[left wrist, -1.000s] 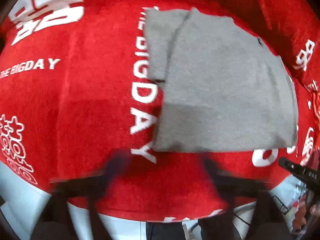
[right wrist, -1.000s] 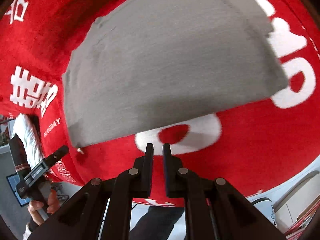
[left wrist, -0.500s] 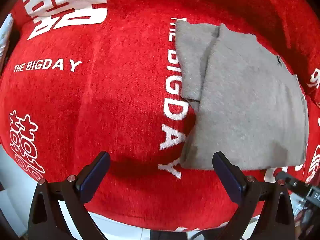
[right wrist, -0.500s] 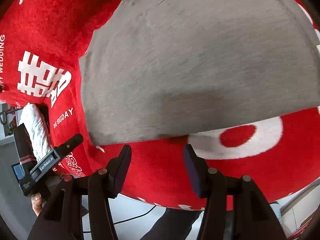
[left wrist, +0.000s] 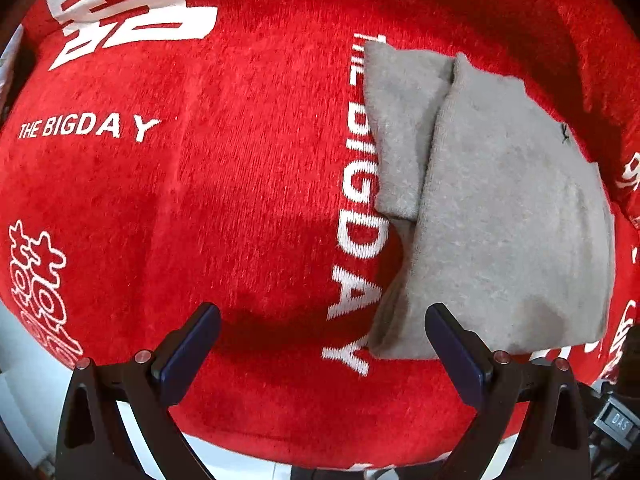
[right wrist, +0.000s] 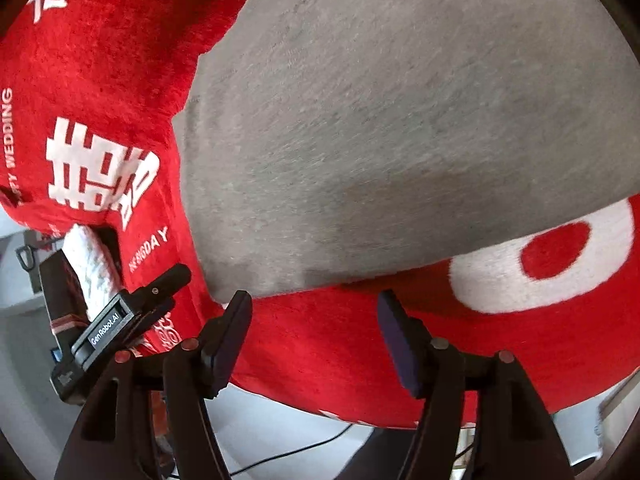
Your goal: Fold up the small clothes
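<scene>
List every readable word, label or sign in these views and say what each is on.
"THE BIGDAY": red blanket, small print at left
"THE BIGDAY": blanket again, large, beside the grey garment
"WEDDING": blanket's left edge
"GenRobot.AI": label on the left tongs' body
"DAS": tag at lower right
White double-happiness signs: blanket

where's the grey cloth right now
The grey cloth lies on the red blanket, right of centre in the left wrist view, covering part of the white "THE BIGDAY" lettering.
</scene>
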{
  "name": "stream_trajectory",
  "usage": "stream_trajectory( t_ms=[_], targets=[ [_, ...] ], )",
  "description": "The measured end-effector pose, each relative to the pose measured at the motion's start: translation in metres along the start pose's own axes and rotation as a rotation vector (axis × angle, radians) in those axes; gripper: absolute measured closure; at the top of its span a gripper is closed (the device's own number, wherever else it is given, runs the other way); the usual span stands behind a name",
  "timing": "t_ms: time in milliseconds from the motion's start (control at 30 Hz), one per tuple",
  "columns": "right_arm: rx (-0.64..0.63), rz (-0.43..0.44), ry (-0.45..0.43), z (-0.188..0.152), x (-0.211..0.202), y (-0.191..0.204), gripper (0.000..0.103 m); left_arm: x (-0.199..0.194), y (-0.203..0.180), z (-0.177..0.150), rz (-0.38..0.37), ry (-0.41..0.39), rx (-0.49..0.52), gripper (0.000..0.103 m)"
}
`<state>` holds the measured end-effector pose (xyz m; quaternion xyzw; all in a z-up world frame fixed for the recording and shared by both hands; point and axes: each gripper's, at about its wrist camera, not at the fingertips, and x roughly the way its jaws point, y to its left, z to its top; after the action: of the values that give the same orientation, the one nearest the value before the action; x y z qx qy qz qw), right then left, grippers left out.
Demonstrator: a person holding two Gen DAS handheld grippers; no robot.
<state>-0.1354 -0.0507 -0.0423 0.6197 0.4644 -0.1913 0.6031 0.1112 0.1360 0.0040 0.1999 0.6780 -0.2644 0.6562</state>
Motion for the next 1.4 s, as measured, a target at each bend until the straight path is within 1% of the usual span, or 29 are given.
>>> stream_trajectory(
  t_ms=[67, 167, 200, 267, 300, 467, 633, 700, 867, 1033, 1100, 1167, 1233, 1267, 1300, 1333, 1367, 1400],
  targets=[
    [0.029, 0.036, -0.004, 0.0, 0.003, -0.001, 0.034, 0.001, 0.002, 0.002, -0.021, -0.004, -0.011, 0.001],
    [0.089, 0.099, -0.008, 0.0, 0.011, -0.005, 0.034, 0.0, 0.006, 0.005, -0.072, -0.038, -0.052, 0.001],
    [0.109, 0.119, -0.009, -0.001, 0.013, -0.006, 0.034, 0.0, 0.009, 0.009, -0.097, -0.042, -0.062, 0.001],
    [0.144, 0.154, -0.01, -0.001, 0.018, -0.008, 0.034, -0.001, 0.015, 0.014, -0.119, -0.04, -0.061, 0.001],
    [0.161, 0.17, -0.01, -0.001, 0.02, -0.008, 0.034, -0.002, 0.016, 0.019, -0.121, -0.045, -0.054, 0.001],
    [0.185, 0.202, -0.008, 0.0, 0.026, -0.006, 0.034, -0.004, 0.013, 0.035, -0.072, -0.059, 0.005, 0.001],
    [0.237, 0.24, -0.019, 0.002, 0.032, -0.012, 0.034, -0.006, 0.002, 0.038, -0.022, -0.076, 0.049, 0.001],
    [0.259, 0.265, -0.029, 0.003, 0.034, -0.013, 0.034, -0.005, -0.005, 0.038, -0.019, -0.078, 0.06, 0.001],
    [0.266, 0.29, -0.041, 0.006, 0.037, -0.009, 0.034, -0.001, -0.013, 0.036, -0.02, -0.074, 0.082, 0.001],
    [0.3, 0.342, -0.061, 0.009, 0.041, -0.006, 0.033, 0.002, -0.015, 0.034, -0.028, -0.068, 0.087, 0.001],
    [0.32, 0.37, -0.071, 0.011, 0.045, -0.005, 0.033, 0.003, -0.015, 0.035, -0.044, -0.063, 0.085, 0.001],
    [0.342, 0.402, -0.078, 0.013, 0.048, -0.002, 0.033, 0.003, -0.013, 0.039, -0.078, -0.06, 0.081, 0.001],
    [0.358, 0.435, -0.08, 0.015, 0.051, 0.0, 0.033, 0.004, -0.006, 0.044, -0.136, -0.048, 0.052, 0.001],
    [0.362, 0.449, -0.076, 0.016, 0.053, 0.001, 0.035, 0.005, -0.004, 0.046, -0.148, -0.042, 0.043, 0.001],
    [0.366, 0.452, -0.071, 0.018, 0.054, 0.002, 0.047, 0.006, -0.001, 0.049, -0.163, -0.032, 0.026, 0.001],
    [0.373, 0.445, -0.064, 0.019, 0.056, 0.002, 0.075, 0.007, 0.002, 0.052, -0.175, -0.027, 0.016, 0.001],
    [0.384, 0.427, -0.047, 0.02, 0.058, 0.002, 0.089, 0.007, 0.003, 0.053, -0.183, -0.026, 0.013, 0.001],
    [0.392, 0.411, -0.029, 0.022, 0.061, 0.001, 0.094, 0.007, 0.004, 0.055, -0.2, -0.023, 0.011, 0.001]
  ],
)
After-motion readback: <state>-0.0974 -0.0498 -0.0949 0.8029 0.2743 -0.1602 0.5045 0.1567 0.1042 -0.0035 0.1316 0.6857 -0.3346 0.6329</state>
